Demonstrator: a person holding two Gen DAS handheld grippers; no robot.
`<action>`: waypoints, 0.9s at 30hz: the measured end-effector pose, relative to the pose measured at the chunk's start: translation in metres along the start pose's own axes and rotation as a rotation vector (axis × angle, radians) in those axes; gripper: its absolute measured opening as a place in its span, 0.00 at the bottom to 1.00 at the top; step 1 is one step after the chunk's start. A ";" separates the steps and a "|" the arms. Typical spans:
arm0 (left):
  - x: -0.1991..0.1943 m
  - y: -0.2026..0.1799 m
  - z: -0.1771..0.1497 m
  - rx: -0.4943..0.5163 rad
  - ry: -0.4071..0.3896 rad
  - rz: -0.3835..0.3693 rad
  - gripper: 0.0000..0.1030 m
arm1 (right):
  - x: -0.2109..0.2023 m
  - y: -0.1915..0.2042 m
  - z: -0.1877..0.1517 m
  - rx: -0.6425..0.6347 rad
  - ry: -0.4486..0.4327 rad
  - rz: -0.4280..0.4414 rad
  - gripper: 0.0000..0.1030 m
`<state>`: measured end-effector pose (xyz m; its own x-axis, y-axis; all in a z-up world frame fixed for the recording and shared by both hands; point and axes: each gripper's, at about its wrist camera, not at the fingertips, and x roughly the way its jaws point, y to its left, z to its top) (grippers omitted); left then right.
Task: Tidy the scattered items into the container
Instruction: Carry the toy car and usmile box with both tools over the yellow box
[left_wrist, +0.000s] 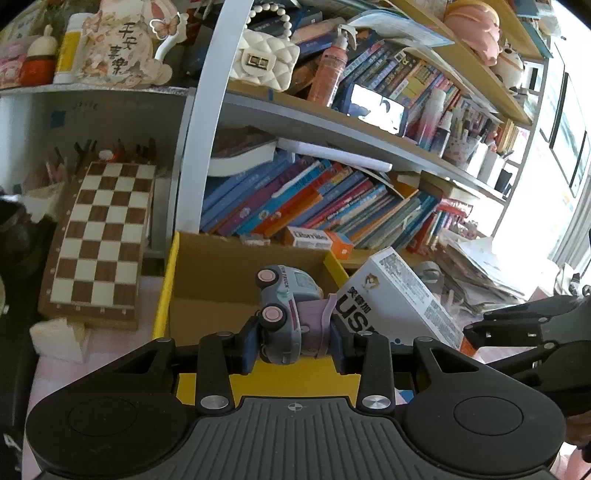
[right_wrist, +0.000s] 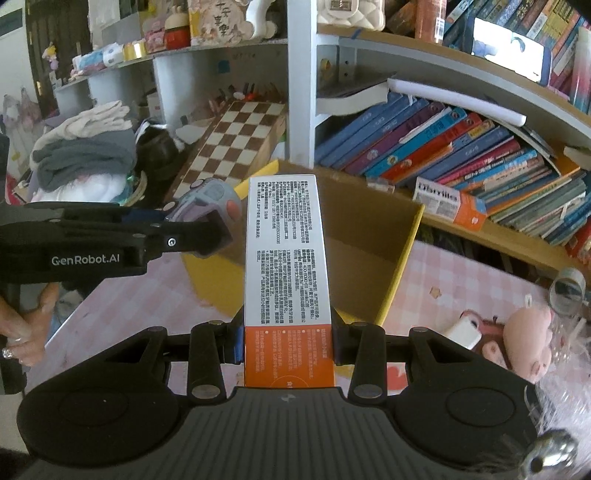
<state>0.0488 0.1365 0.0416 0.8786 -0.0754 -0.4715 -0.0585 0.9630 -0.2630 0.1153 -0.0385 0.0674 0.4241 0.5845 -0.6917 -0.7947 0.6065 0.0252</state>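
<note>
The left claw (left_wrist: 293, 345) is clenched on a grey-and-lilac toy truck (left_wrist: 286, 314) lettered "FUN TRUCK", pink wheels turned to the claw's left; the truck hangs over the near yellow rim of the open cardboard box (left_wrist: 236, 280), which lies straight ahead of the claw on the pink checked counter (right_wrist: 461, 273). The right claw (right_wrist: 288, 343) grips a tall white-and-orange carton (right_wrist: 282, 258) by its orange lower end; dense small print covers its white face, too fine to read, and in the left wrist view its side shows large letters "US" beside a small logo. The carton's far end reaches over the box's opening. From the right claw, the left one sits to the left, its arm marked "GenRobot.AI". Beyond the box, on the lowest shelf under leaning books, lies an orange-and-white pack (right_wrist: 448, 205) printed "Obrriles"; on the shelf above to the left, a decoration (left_wrist: 120, 50) bears "平安喜樂".
</note>
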 end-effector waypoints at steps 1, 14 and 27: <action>0.003 0.001 0.003 0.004 -0.002 0.001 0.35 | 0.003 -0.002 0.004 0.001 -0.004 -0.003 0.36; 0.049 0.020 0.036 0.044 -0.002 0.028 0.35 | 0.044 -0.030 0.055 0.011 -0.038 -0.051 0.36; 0.098 0.041 0.026 0.049 0.111 0.067 0.35 | 0.110 -0.043 0.070 0.019 0.054 -0.071 0.36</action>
<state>0.1452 0.1748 0.0064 0.8155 -0.0364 -0.5776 -0.0892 0.9782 -0.1875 0.2269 0.0374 0.0407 0.4547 0.5095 -0.7305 -0.7547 0.6559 -0.0123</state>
